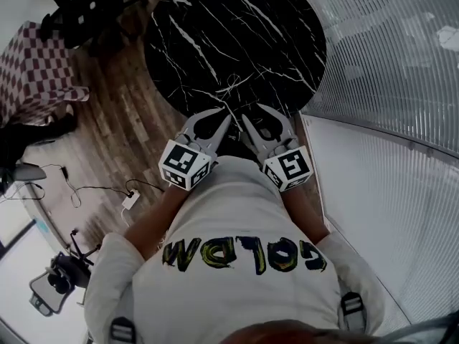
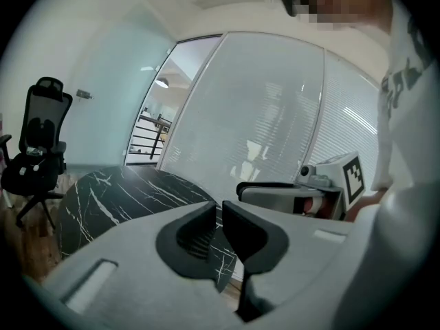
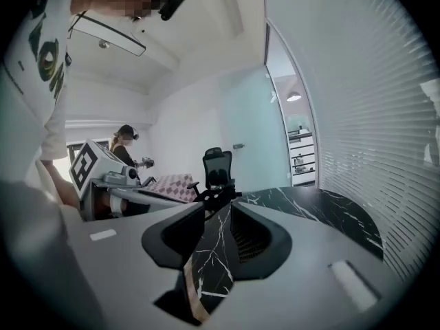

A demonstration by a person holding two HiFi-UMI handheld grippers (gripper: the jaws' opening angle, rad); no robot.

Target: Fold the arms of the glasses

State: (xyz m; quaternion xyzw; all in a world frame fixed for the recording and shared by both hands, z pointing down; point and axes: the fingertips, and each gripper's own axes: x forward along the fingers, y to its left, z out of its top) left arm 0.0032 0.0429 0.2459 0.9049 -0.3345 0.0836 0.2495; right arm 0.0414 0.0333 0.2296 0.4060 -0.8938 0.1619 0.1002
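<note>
No glasses show in any view. Both grippers are held up close to my chest, above the near edge of the round black marble table (image 1: 215, 34). My left gripper (image 1: 221, 115) points at the table with its jaws (image 2: 219, 206) drawn to a narrow slit and nothing between them. The right gripper (image 1: 249, 113) sits right beside it, tips almost meeting the left's. Its jaws (image 3: 217, 205) stand wider apart, and only the table top (image 3: 309, 208) shows through the gap. The grippers hide the near rim of the table.
A black office chair (image 3: 217, 167) stands beyond the table. A checked seat (image 1: 32, 70) is at the left on the wooden floor. A glass wall with blinds (image 1: 401, 63) runs along the right. A cable and socket (image 1: 130, 201) lie on the floor. Another person (image 3: 124, 146) stands far off.
</note>
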